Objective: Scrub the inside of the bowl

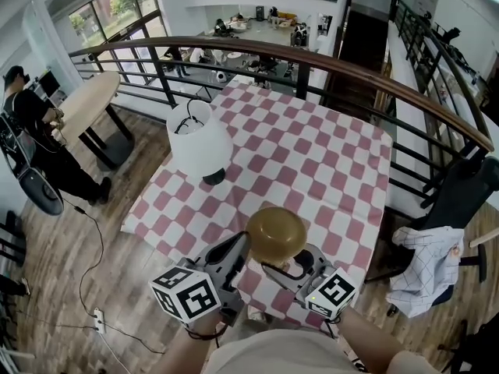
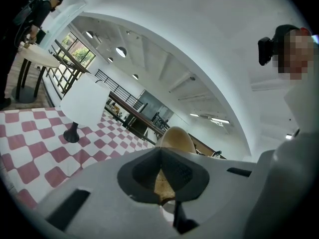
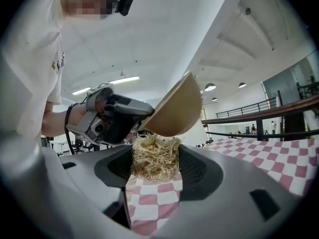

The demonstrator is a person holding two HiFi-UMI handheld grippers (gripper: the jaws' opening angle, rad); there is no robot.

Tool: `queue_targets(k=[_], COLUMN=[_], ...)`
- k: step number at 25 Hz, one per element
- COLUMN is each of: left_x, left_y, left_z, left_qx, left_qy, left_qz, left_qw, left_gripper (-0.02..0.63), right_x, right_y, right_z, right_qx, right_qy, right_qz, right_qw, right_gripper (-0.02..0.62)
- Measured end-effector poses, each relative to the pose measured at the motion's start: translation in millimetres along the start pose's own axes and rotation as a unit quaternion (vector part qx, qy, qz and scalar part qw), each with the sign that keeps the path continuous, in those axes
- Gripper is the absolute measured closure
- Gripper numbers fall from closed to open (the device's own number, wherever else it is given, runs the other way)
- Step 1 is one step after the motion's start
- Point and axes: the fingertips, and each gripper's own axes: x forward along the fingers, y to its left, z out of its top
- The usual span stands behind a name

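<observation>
1. right gripper (image 3: 155,166): held low, close to the person's torso. the jaws are clamped on a straw-coloured fibre scrubber (image 3: 152,153), which fills the gap between them. the top of the scrubber touches the lower edge of the bowl (image 3: 175,108). whether it reaches the inside surface cannot be told.

2. left gripper (image 2: 160,176): held beside the right gripper, at the same height. the jaws are closed on the rim of the bowl, with the bowl wall pinched between the pads. the left gripper view shows the tan wall running up from the jaw line.

3. bowl: tan, round, carried in the air above the near edge of the table, clear of the checked tablecloth (image 1: 312,154). it is tilted with the domed outer side up toward the head camera and the opening facing down, toward the scrubber.

4. tablecloth: red and white squares, covering the whole rectangular table.

5. lamp (image 1: 199,137): white shade on a dark base, standing upright on the left part of the cloth, well apart from the bowl.

6. railing (image 1: 257,49): dark bars under a curved wooden handrail, behind the table.

7. left of the table: a round wooden table (image 1: 87,104) with a person (image 1: 31,123) in black clothing beside it.

8. right of the table: a dark chair (image 1: 468,193) with a checked shirt (image 1: 425,259) draped over it.
</observation>
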Motion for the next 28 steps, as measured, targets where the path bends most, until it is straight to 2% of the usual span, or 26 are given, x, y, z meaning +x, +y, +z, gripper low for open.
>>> queue_targets(k=[4, 9, 12, 17, 22, 24, 28], left_x=[-8, -9, -9, -11, -13, -13, -13], left_y=[7, 5, 4, 7, 18, 22, 31], left_z=[-6, -15, -18, -13, -11, -12, -15], left_qx=[-0.011, -0.005, -0.017, -0.046, -0.048, -0.039, 0.001], left_qy=[0.016, 0.042, 0.044, 0.032, 0.022, 0.024, 0.039], left_qz=[0.001, 0.000, -0.003, -0.008, 0.008, 0.016, 0.042], left_qw=[0.9998, 0.9991, 0.9989, 0.9984, 0.9986, 0.9988, 0.9984], left_gripper=[0.591, 0.591, 0.591, 0.591, 0.591, 0.591, 0.589], right_x=[-25, -46, -45, -37, -31, -31, -41], right_y=[-35, -70, -73, -61, -29, -18, -14], right_z=[1, 16, 26, 21, 5, 0, -1], right_qx=[0.033, 0.038, 0.064, 0.084, 0.063, 0.057, 0.063], right_qy=[-0.033, -0.062, -0.082, -0.076, -0.034, -0.023, -0.032], right_qz=[-0.034, -0.065, -0.031, 0.021, 0.082, 0.095, 0.099], right_qw=[0.998, 0.995, 0.994, 0.993, 0.994, 0.994, 0.993], right_gripper=[0.344, 0.344, 0.345, 0.345, 0.345, 0.345, 0.345])
